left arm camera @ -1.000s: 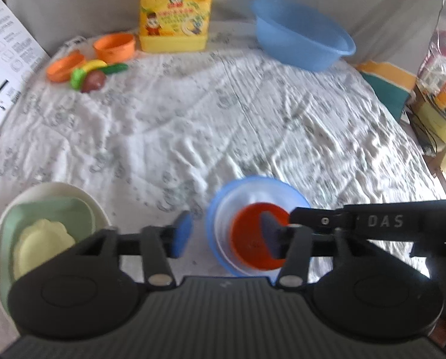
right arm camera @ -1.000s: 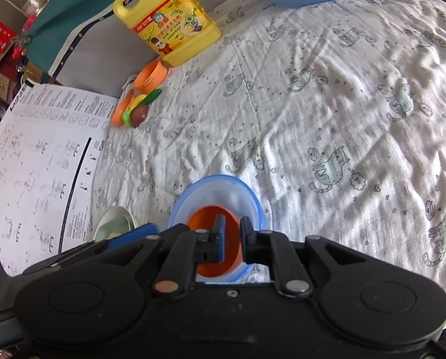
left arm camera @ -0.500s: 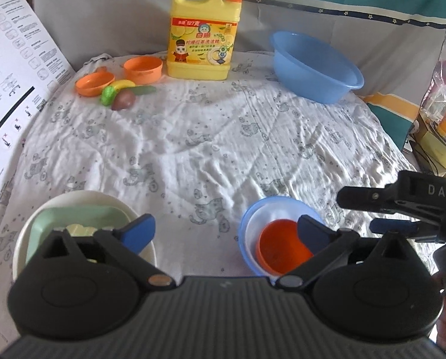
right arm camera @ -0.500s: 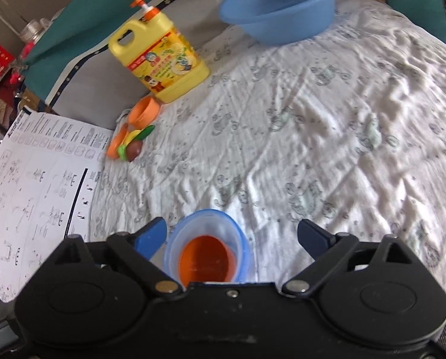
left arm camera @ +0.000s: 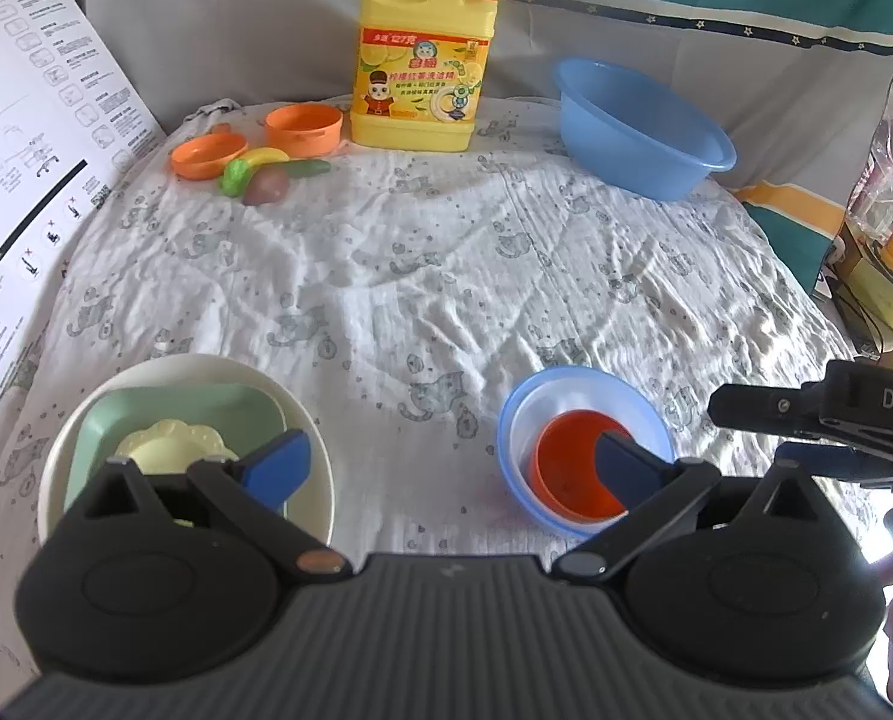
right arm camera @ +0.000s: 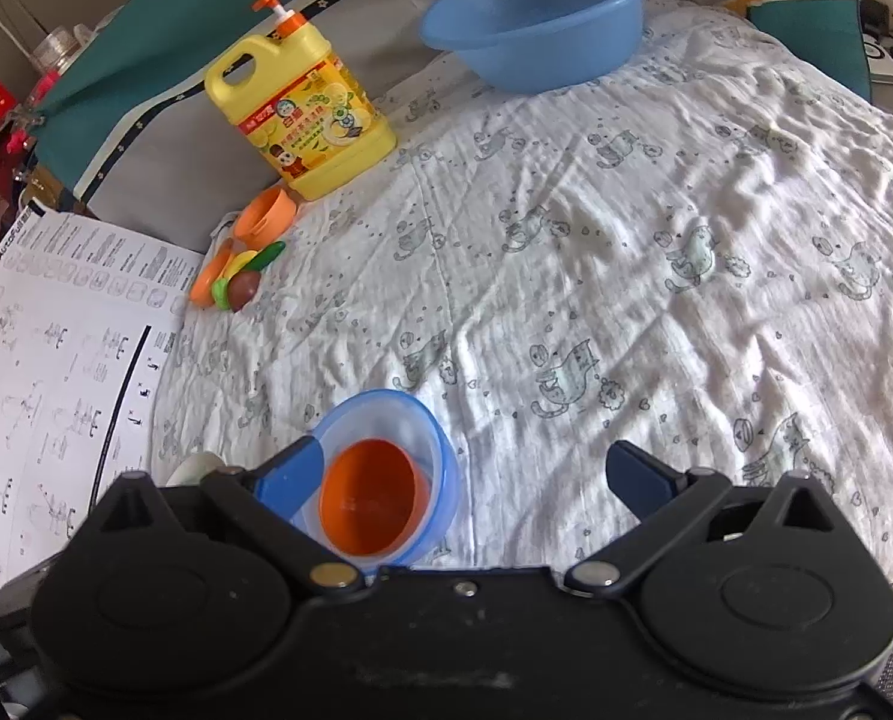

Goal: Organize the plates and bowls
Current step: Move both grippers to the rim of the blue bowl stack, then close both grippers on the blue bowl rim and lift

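Fingers [right arm camera: 290, 471] of the right gripper [right arm camera: 464, 474] and left gripper [left arm camera: 446, 465] are gaping wide, holding nothing. Small orange plastic bowl [left arm camera: 569, 465] is sitting nested inside the blue-rimmed translucent bowl [left arm camera: 566, 399], presumably for stacking; left of it, the round white plate [left arm camera: 311, 438] is carrying smaller plates; far beyond it, the big blue plastic basin [left arm camera: 644, 129] is waiting.

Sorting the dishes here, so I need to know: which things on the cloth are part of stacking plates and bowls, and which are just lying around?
Part of the job:
orange bowl nested in the small blue bowl
white plate under the green plate

Lying about:
detergent jug
blue basin
toy food
instruction sheet
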A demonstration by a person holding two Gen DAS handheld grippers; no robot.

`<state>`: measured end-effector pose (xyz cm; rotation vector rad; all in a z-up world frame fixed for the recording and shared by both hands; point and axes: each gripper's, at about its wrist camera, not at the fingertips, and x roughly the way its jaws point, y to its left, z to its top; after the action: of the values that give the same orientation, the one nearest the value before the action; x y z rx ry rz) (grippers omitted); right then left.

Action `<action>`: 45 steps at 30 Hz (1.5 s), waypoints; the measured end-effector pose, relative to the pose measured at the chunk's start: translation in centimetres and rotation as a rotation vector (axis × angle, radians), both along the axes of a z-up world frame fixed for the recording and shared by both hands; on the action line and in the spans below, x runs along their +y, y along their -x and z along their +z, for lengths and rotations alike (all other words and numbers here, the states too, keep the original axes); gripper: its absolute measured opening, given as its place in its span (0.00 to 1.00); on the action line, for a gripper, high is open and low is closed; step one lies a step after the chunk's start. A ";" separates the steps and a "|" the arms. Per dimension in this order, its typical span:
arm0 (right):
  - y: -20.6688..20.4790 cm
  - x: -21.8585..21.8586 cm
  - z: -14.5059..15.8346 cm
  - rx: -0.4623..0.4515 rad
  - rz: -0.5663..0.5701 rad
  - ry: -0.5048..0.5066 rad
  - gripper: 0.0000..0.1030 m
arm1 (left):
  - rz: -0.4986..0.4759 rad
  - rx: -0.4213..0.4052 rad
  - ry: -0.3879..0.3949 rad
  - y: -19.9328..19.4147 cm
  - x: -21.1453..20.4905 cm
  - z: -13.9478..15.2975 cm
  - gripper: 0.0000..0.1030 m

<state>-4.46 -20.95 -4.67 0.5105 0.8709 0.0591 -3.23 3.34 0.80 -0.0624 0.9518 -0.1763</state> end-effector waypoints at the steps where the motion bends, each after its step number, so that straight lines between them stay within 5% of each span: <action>1: 0.0 0.0 -0.1 0.003 0.001 -0.003 0.99 | -0.001 0.000 -0.001 0.1 0.0 -0.1 1.00; 19: -0.9 0.9 -2.1 0.062 0.023 -0.003 0.98 | -0.053 0.060 0.008 -0.2 -1.1 -3.2 1.00; 30: -2.4 2.5 -2.0 0.053 0.077 -0.006 0.79 | -0.081 0.057 0.059 -1.3 -1.6 -4.1 0.97; 36: -3.0 3.0 -2.2 0.058 0.085 0.007 0.72 | -0.103 0.070 0.097 -1.9 -1.8 -4.7 0.85; 41: -3.4 3.2 -2.4 0.063 0.092 0.017 0.67 | -0.121 0.093 0.149 -2.3 -1.8 -5.4 0.64; 45: -3.5 3.4 -2.6 0.067 0.096 0.029 0.51 | -0.122 0.108 0.179 -2.4 -1.8 -5.8 0.50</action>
<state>-0.95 -17.57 -7.28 0.4452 0.9607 0.1173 -0.82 1.57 -5.04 -0.1805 1.0462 -0.3739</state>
